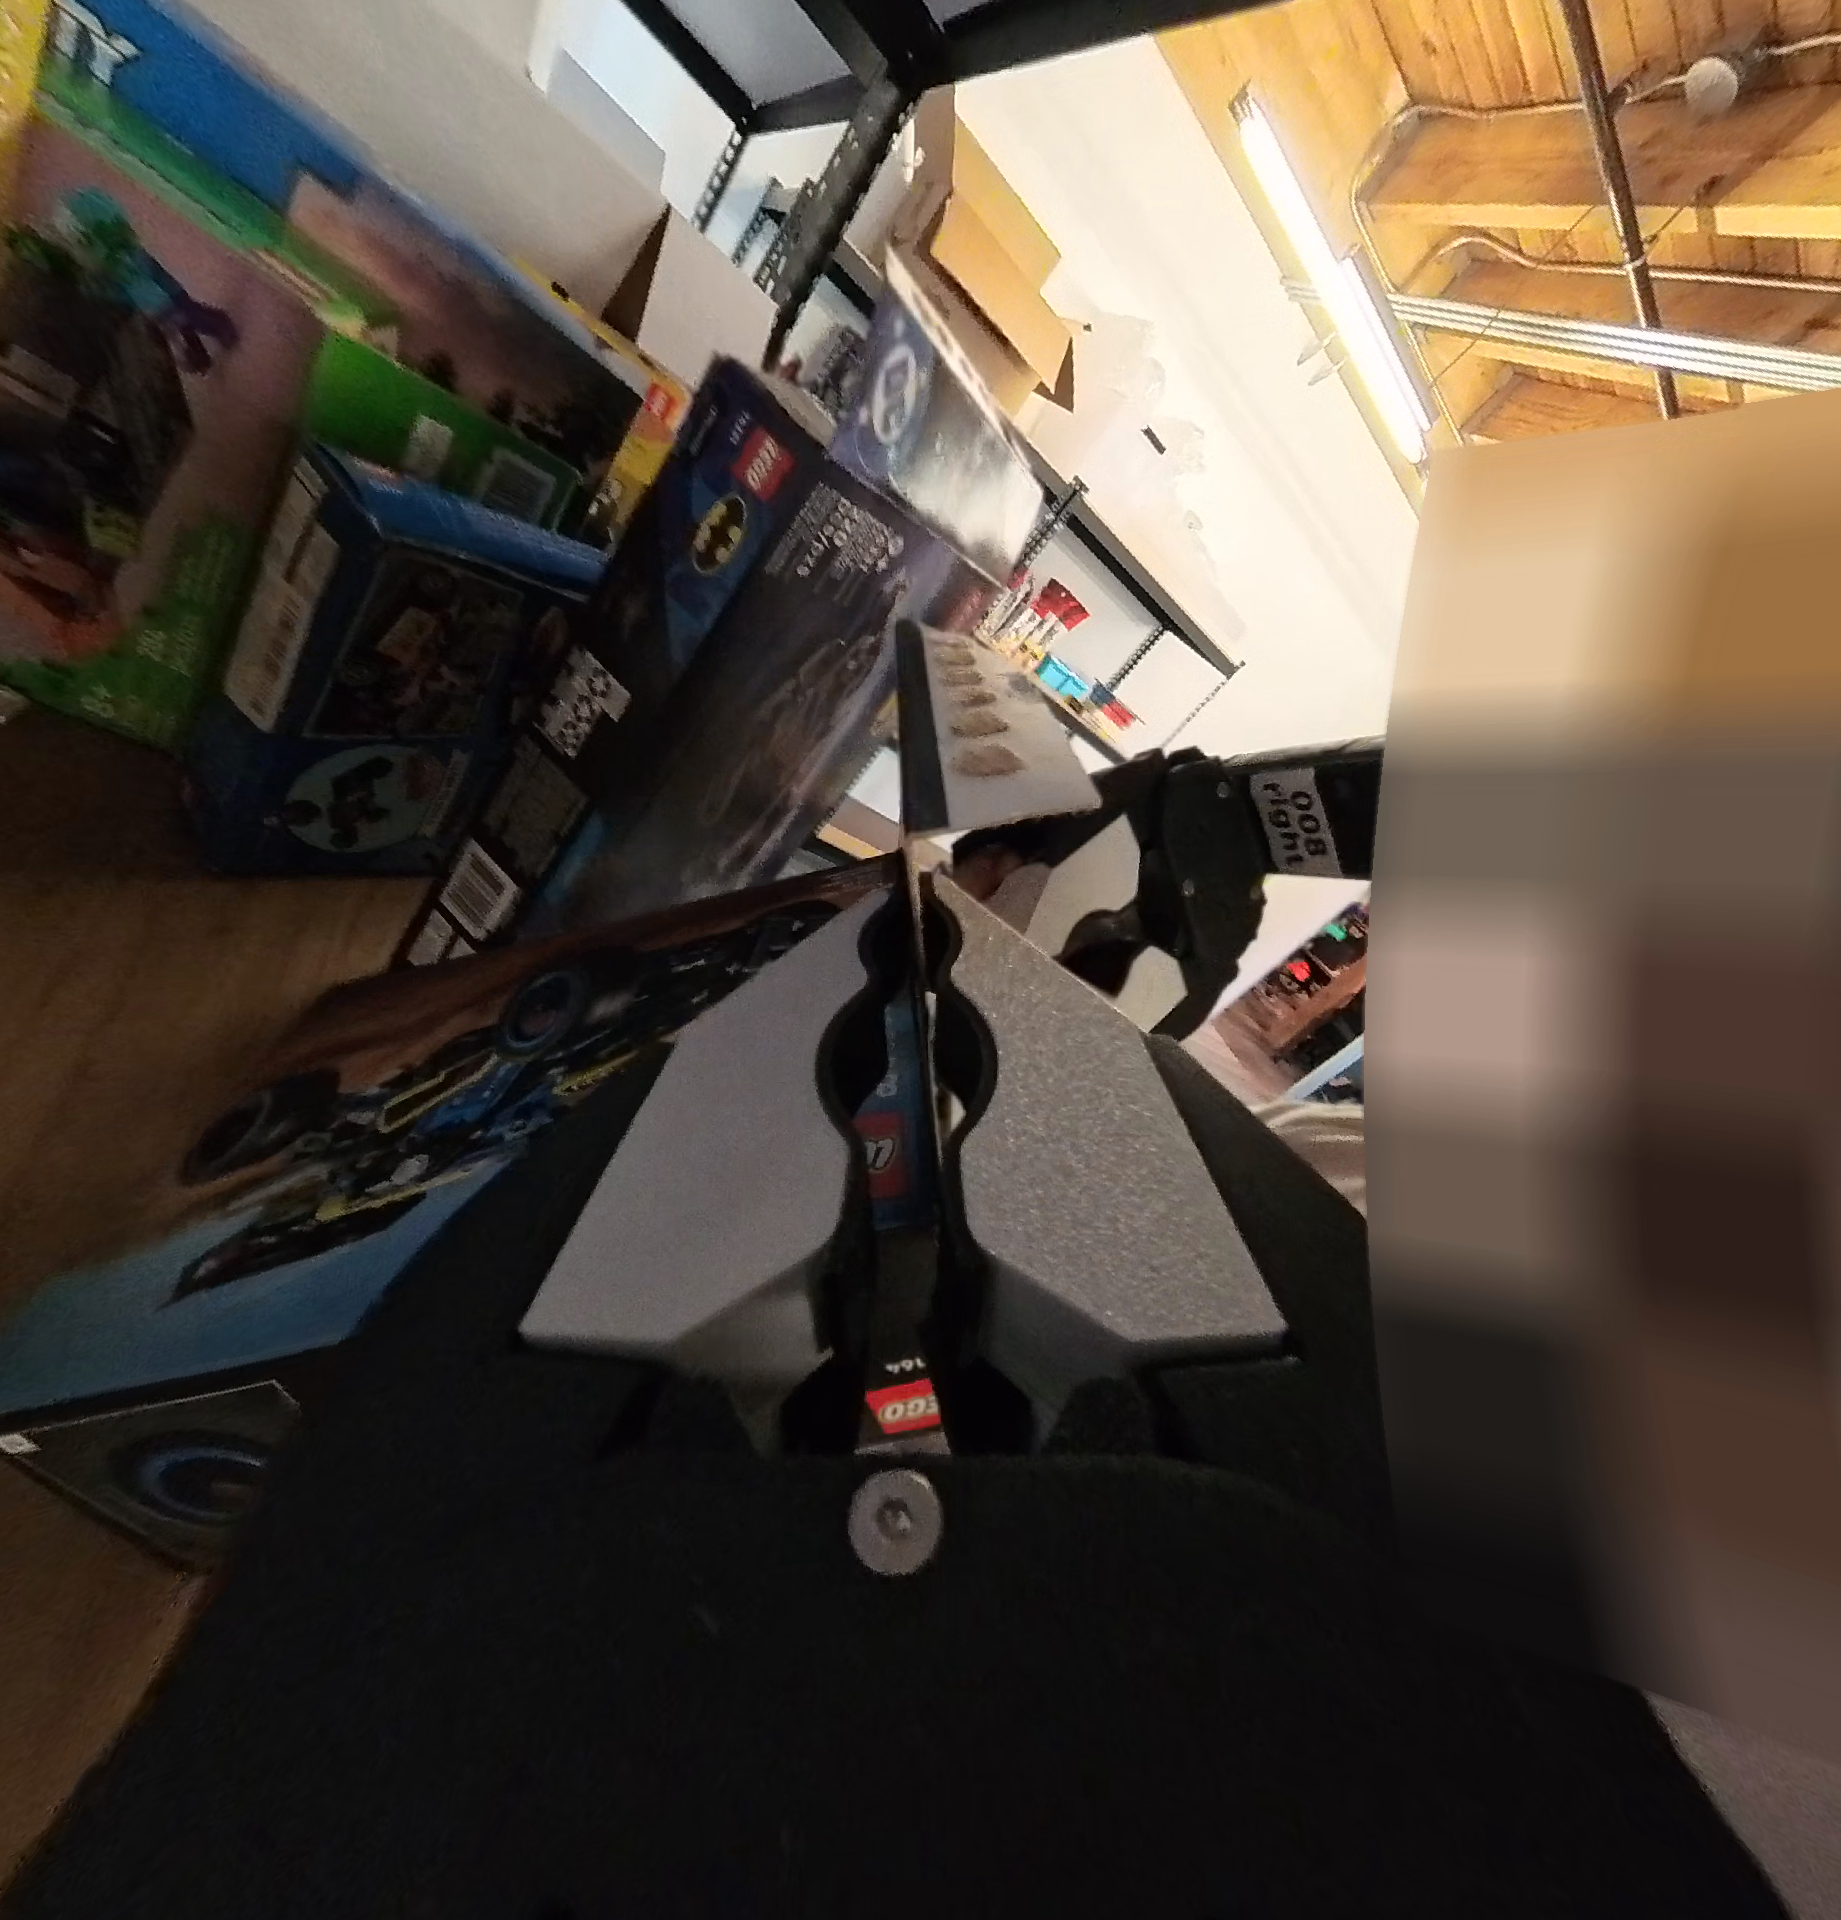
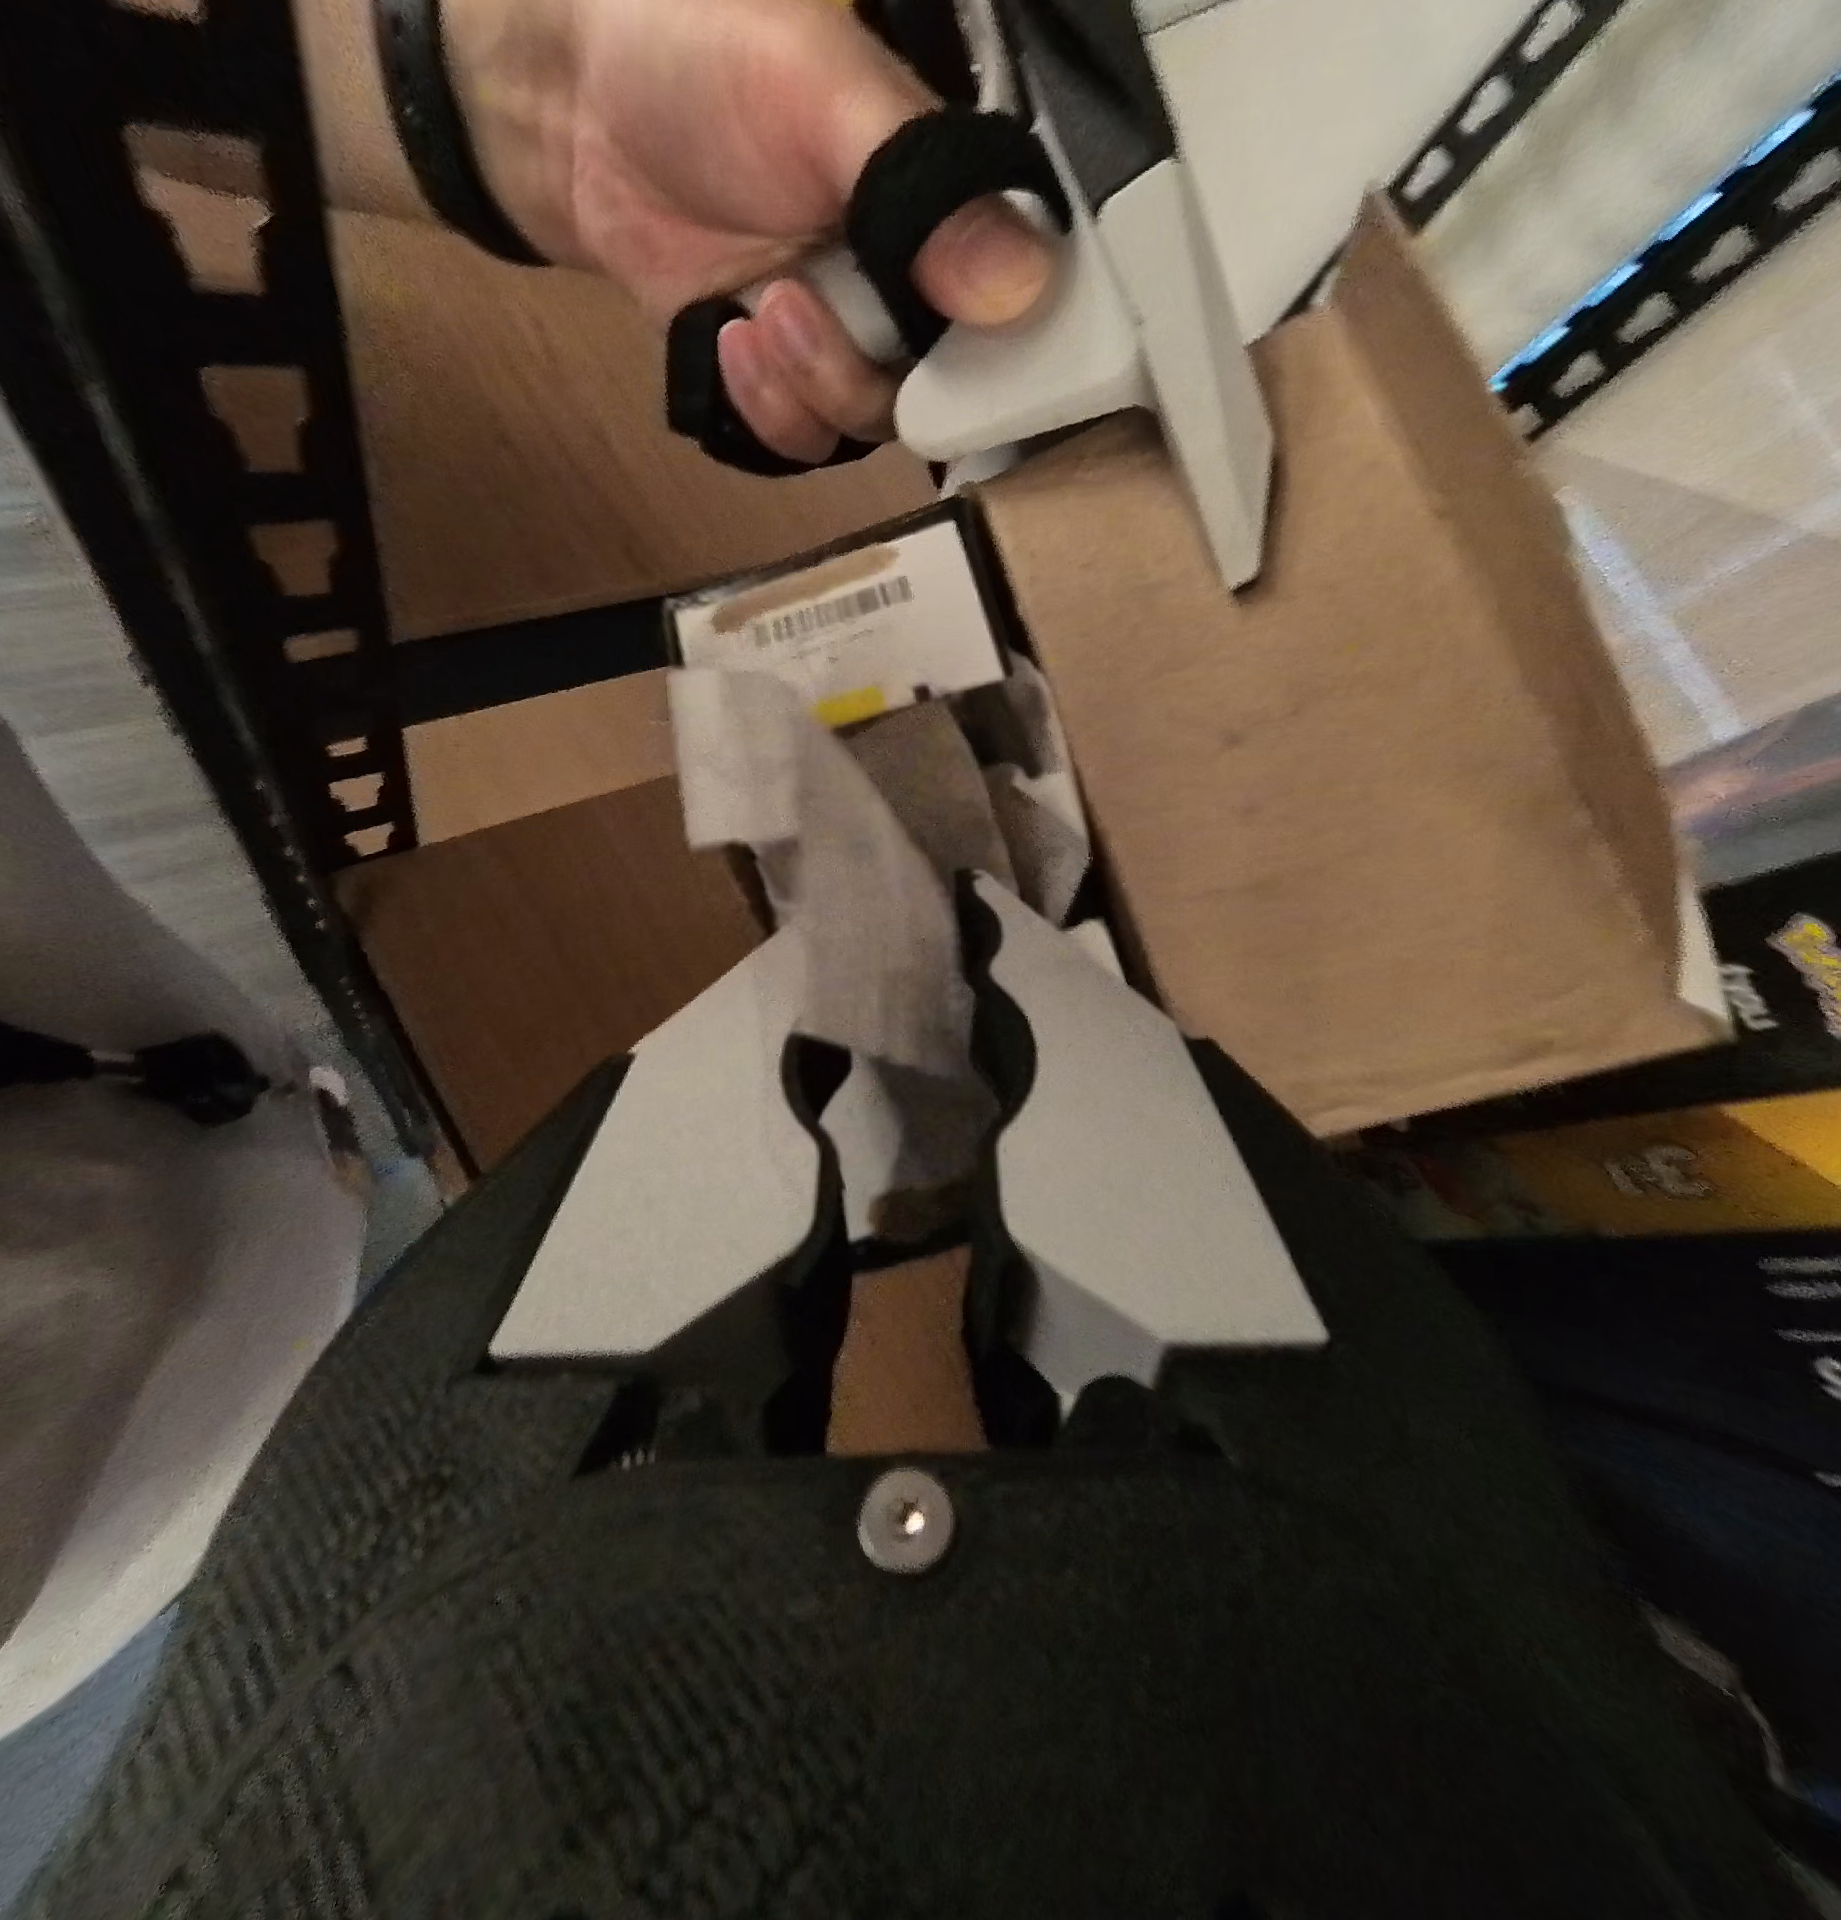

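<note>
**Left tool.** My left gripper (image 1: 911,894) is closed on the thin edge of a toy box (image 1: 376,1122). The edge runs the full length of the channel between the two fingers, right up to the tips. The box's printed face, a dark car on a blue ground, slopes away to the left over a wooden surface (image 1: 95,987). In my judgement the hold is deep and square. A panel this thin would twist easily, so the wrist should stay in line with the edge.

**Right tool.** My right gripper (image 2: 880,914) has its jaws partly drawn in, with a strip of crumpled white paper (image 2: 843,831) lying between them. Motion blur prevents me from confirming whether both fingers bear on it. The paper trails up towards a dark opening beside a brown cardboard panel (image 2: 1311,779). Paper like this tears easily, so I judge that a firm pinch low on the strip is needed.

**Other items.** A hand (image 2: 708,177) grips the other tool's handle above. A black perforated shelf post (image 2: 272,520) stands to the left.

**Markings.**
- The toy box carries a red square logo on its edge.
- The stacked boxes (image 1: 396,644) behind it carry similar logos and barcodes.
- A white barcode label (image 2: 833,613) sits above the paper.
- A yellow-and-black box (image 2: 1622,1174) bears printing.

None of this wording is transcribed here.
</note>
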A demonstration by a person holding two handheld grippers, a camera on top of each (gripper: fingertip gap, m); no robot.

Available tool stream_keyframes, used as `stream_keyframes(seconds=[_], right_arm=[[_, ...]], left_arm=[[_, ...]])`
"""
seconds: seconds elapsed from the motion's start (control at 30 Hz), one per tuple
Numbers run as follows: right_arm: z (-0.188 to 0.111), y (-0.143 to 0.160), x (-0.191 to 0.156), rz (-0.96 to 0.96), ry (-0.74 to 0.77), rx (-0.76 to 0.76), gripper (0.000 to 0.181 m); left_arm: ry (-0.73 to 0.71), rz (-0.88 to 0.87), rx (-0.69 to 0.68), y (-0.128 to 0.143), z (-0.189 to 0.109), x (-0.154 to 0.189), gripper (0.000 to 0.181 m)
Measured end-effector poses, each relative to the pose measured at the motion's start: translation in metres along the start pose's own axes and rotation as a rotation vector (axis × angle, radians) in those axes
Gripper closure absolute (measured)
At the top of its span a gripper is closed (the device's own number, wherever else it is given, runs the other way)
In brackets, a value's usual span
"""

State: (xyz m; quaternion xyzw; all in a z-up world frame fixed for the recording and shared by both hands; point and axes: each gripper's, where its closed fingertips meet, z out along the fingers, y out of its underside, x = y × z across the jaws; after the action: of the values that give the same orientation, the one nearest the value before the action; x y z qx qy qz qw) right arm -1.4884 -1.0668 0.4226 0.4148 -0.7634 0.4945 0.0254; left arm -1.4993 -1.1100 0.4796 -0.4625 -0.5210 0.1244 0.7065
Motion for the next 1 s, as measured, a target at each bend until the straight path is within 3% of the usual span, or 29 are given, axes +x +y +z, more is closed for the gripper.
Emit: stream_keyframes(seconds=[0.27, 0.53, 0.73, 1.0], right_arm=[[-0.031, -0.007, 0.028, 0.089, 0.117, 0.086, 0.151], [-0.045, -0.001, 0.072, 0.260, 0.281, 0.169, 0.153], [-0.039, 0.027, 0.060, 0.378, 0.295, 0.179, 0.156], [0.003, 0.071, 0.026, 0.507, 0.199, 0.092, 0.156]], left_arm=[[-0.061, -0.030, 0.126, -0.040, -0.012, -0.028, 0.181], [-0.158, -0.109, 0.278, -0.077, -0.059, -0.073, 0.181], [-0.260, -0.158, 0.390, -0.097, -0.104, -0.113, 0.181], [-0.356, -0.166, 0.504, -0.130, -0.154, -0.152, 0.181]])
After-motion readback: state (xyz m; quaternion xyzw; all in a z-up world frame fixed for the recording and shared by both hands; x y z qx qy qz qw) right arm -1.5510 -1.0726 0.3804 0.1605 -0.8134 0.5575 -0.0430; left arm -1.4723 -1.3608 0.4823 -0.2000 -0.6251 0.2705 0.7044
